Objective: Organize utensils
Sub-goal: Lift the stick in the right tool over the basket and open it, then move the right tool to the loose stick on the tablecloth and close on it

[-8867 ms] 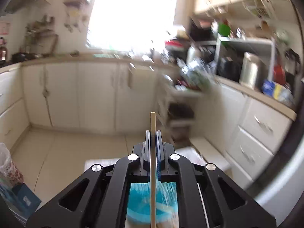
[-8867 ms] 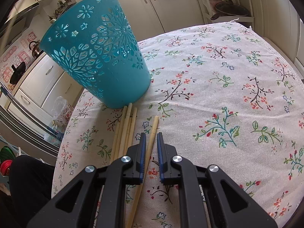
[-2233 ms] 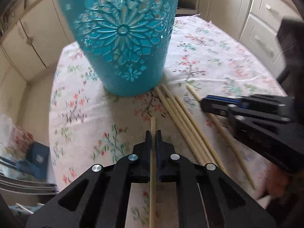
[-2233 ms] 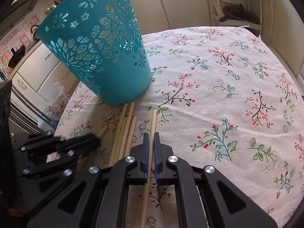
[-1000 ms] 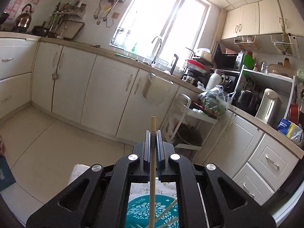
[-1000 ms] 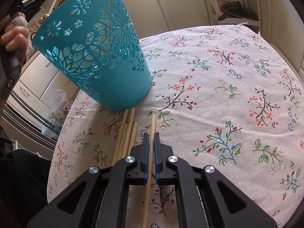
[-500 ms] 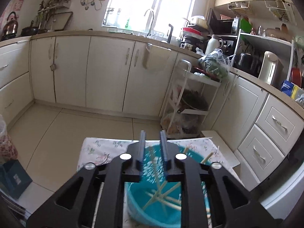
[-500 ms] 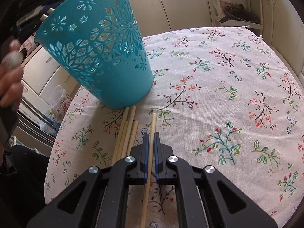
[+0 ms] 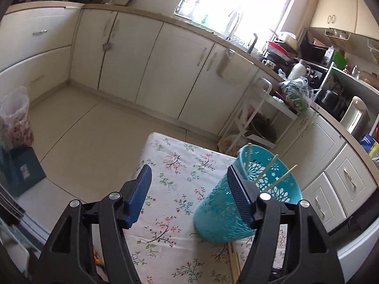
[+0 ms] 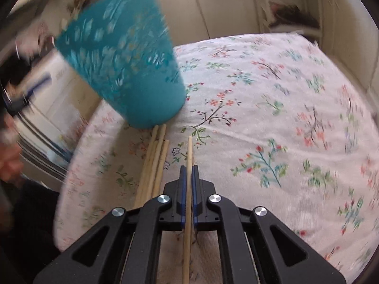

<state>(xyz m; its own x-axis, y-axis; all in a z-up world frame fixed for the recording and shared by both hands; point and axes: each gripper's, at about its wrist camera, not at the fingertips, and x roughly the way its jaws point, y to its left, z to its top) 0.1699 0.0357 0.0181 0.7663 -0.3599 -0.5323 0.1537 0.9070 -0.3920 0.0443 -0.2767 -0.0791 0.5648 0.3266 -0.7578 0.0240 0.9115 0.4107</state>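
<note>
A teal perforated basket [image 9: 246,201] stands on the floral tablecloth [image 9: 170,189] with several wooden chopsticks [image 9: 267,174] sticking out of its top. My left gripper [image 9: 189,194] is wide open and empty, high above the table, with the basket behind its right finger. In the right wrist view the basket [image 10: 123,71] stands at the back left. My right gripper [image 10: 189,177] is shut on a wooden chopstick [image 10: 188,156] just above the cloth. A bundle of loose chopsticks [image 10: 152,163] lies to its left, ends near the basket's base.
Cream kitchen cabinets [image 9: 151,61] and a white wire rack [image 9: 258,123] stand beyond the table. A dark gift bag [image 9: 21,170] stands on the floor at the left. The tablecloth [image 10: 272,108] spreads to the right of my right gripper.
My left gripper has opened fully and moved up and left from over the basket; its chopstick now stands in the basket. My right gripper stays shut on its chopstick and is moving, blurring the view.
</note>
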